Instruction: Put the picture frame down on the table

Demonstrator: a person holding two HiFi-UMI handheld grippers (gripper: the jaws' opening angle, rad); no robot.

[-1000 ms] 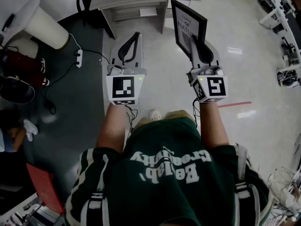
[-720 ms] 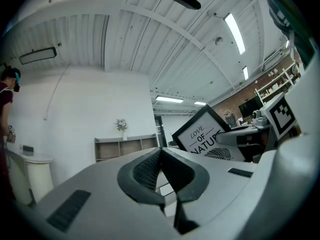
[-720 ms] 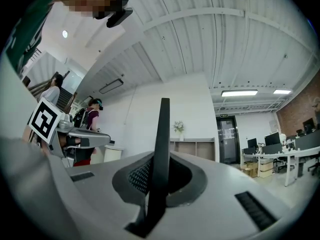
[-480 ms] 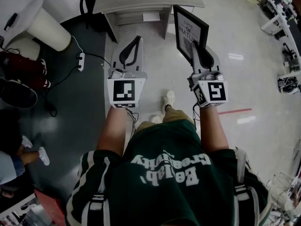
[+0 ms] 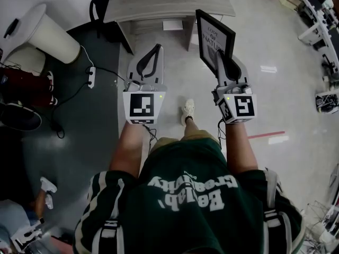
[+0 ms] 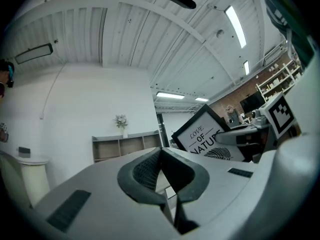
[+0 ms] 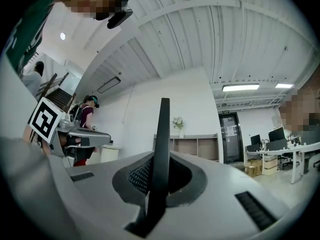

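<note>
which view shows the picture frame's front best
Left gripper view: the picture frame faces it, print and leaf clear. Head view sees it foreshortened from above; right gripper view, only its thin edge between the jaws.

The picture frame [image 5: 213, 32] stands upright, pinched at its lower edge in the right tongs [image 5: 219, 54]. The left tongs [image 5: 155, 47] are level beside them to the left, well apart from the frame. Ahead of both tongs lies the surface [image 5: 169, 4], with the frame's top edge towards its right end. Further left of the surface stands a round pedestal [image 5: 47, 28], a power strip [image 5: 90, 77] lies on the floor between that pedestal and the left tongs, and a strip of tape [image 5: 265, 135] lies on the floor to the right of the right arm.
</note>
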